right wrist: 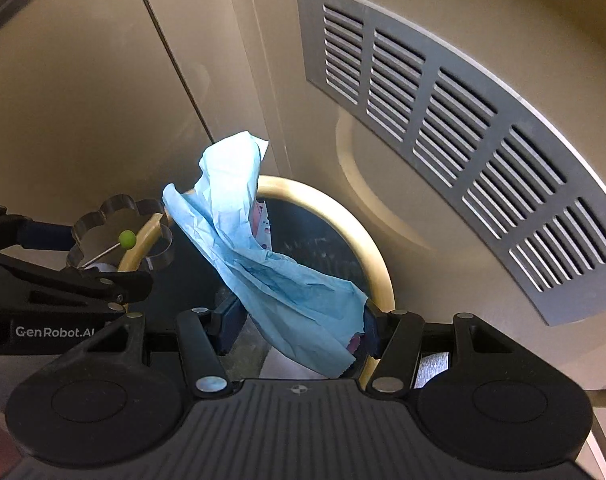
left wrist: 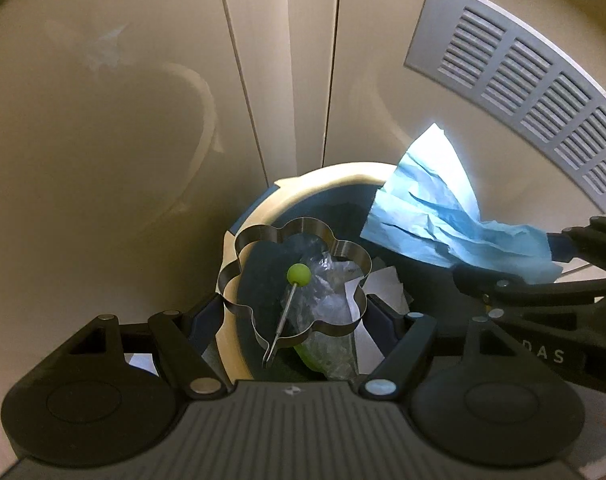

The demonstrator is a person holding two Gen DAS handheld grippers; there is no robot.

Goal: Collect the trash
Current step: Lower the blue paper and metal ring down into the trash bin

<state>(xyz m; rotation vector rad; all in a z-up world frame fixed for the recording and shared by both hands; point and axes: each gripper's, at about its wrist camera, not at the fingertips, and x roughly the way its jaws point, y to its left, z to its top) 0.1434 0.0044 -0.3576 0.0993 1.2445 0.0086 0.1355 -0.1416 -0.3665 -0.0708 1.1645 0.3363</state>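
Note:
My left gripper is shut on a flower-shaped metal ring with a green ball on a thin wire handle. It holds the ring over the open trash bin, which has a cream rim and a dark inside. My right gripper is shut on a crumpled blue paper sheet that hangs over the same bin. In the left wrist view the blue paper and right gripper sit to the right. In the right wrist view the left gripper and ring sit to the left.
Clear plastic wrap and white paper lie inside the bin, and a pink-patterned scrap shows behind the blue paper. Cream cabinet doors stand close behind the bin, one with a grey slatted vent.

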